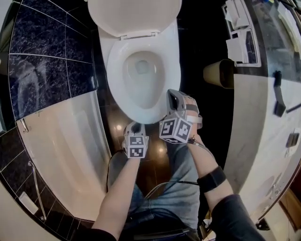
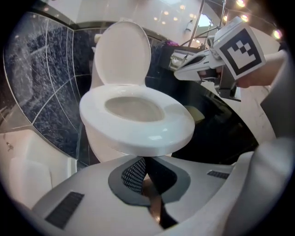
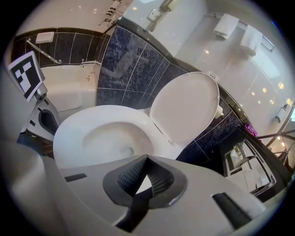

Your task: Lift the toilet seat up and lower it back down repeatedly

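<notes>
Lid [image 1: 134, 14] up, toilet seat [image 1: 114, 75] flat on the bowl. L gripper [image 1: 133, 125] sits just off the seat's front edge, jaws together w/ nothing btwn; R gripper [image 1: 172, 93] is over the front-right rim, also closed & empty, contact unclear. Bathtub [image 1: 61, 141] is close on the left and the counter [image 1: 263, 117] on the right, w/ open room only on the dark floor [image 1: 155, 164] strip in front.

No readable text, brands or numbers, only coded squares on marker cubes [image 1: 175, 130]
</notes>
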The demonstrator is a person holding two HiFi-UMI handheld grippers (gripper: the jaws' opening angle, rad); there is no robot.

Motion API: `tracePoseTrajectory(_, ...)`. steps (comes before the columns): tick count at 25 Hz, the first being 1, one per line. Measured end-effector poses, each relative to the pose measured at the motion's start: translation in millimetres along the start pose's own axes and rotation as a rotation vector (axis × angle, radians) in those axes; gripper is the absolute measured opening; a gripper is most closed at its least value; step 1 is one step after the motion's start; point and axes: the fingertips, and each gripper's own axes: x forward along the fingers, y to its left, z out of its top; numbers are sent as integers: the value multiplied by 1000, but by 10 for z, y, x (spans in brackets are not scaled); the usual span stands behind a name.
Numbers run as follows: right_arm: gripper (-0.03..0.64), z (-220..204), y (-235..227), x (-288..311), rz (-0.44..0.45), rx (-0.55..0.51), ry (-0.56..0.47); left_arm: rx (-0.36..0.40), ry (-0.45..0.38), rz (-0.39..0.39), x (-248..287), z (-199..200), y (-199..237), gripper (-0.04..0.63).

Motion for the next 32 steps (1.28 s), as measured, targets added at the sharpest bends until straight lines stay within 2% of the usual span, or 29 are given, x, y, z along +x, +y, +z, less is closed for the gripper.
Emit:
tracePoseTrajectory(8,18,-103,188,124,5,19,20,-11,163,15,223,-384,63,0)
tracePoseTrajectory(12,18,-108,113,54,-6,34,30,-5,151,28,108,-318,61,0)
tracePoseTrajectory(15,18,-57,10,-65,-11,46,39,-8,119,34,-51,-124,35,0)
tracePoseTrajectory(18,18,103,-169,-288,-14,69,35,-4,65,37,-359,259,16,0)
tracePoseTrajectory(22,18,415,-527,-650,-34,112,11,50,-51,64,-915,1079,73,0)
tracePoseTrajectory(25,18,727,-748,-994,-34,138,-13,63,-133,92,-1459,1644,117,0)
tracePoseTrajectory(29,18,1181,-1023,-1365,-22,184,-76,65,-254,109,-2138,2336,176,0)
tracePoseTrajectory(32,19,1417,-1259,-1610,-11,226,-122,85,-328,141,-2569,2696,242,0)
